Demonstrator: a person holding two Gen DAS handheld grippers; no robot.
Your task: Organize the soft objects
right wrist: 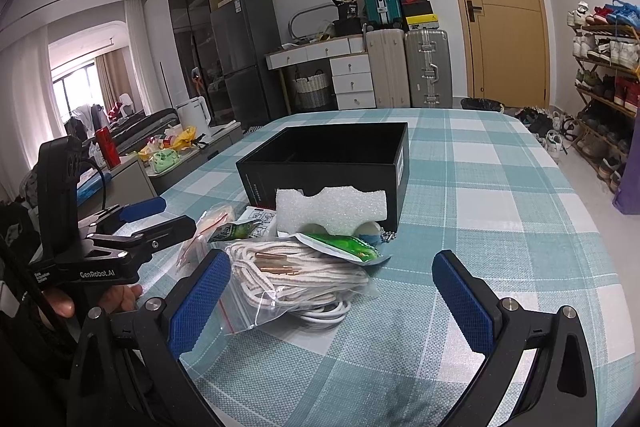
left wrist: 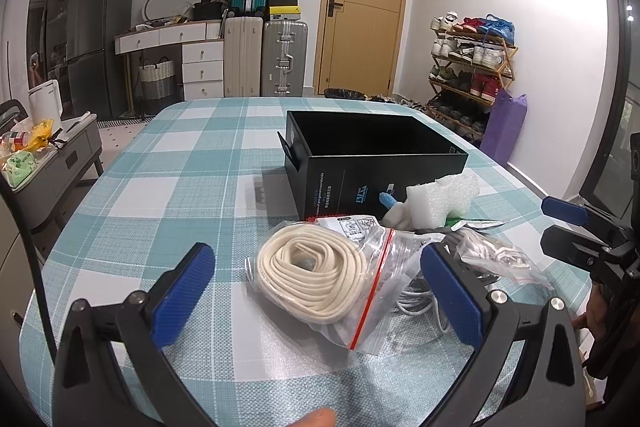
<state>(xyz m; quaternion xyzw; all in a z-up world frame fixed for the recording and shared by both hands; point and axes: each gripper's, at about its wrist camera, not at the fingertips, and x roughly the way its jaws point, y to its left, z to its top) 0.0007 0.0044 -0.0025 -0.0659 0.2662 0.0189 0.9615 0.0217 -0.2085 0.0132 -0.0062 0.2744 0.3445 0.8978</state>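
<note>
A pile of soft things lies on the checked tablecloth (left wrist: 192, 163) in front of an open black box (left wrist: 372, 163). In the left wrist view my left gripper (left wrist: 320, 295) is open around a zip bag with a coiled cream strap (left wrist: 316, 275). White foam (left wrist: 444, 195) leans against the box. My right gripper (left wrist: 550, 225) hovers open at the right of the pile. In the right wrist view my right gripper (right wrist: 332, 301) is open just short of a bag of white cords (right wrist: 300, 275) with copper tips. A green packet (right wrist: 352, 245), the foam (right wrist: 332, 209) and the box (right wrist: 328, 155) lie behind. My left gripper (right wrist: 176, 215) is at the left.
A white cable (right wrist: 328, 311) lies under the cord bag. A hand (right wrist: 120, 297) holds the left gripper's handle. Off the table's left edge stands a grey side table (left wrist: 68, 155) with clutter. Suitcases (left wrist: 264, 59), a door and a shoe rack (left wrist: 468, 75) stand beyond.
</note>
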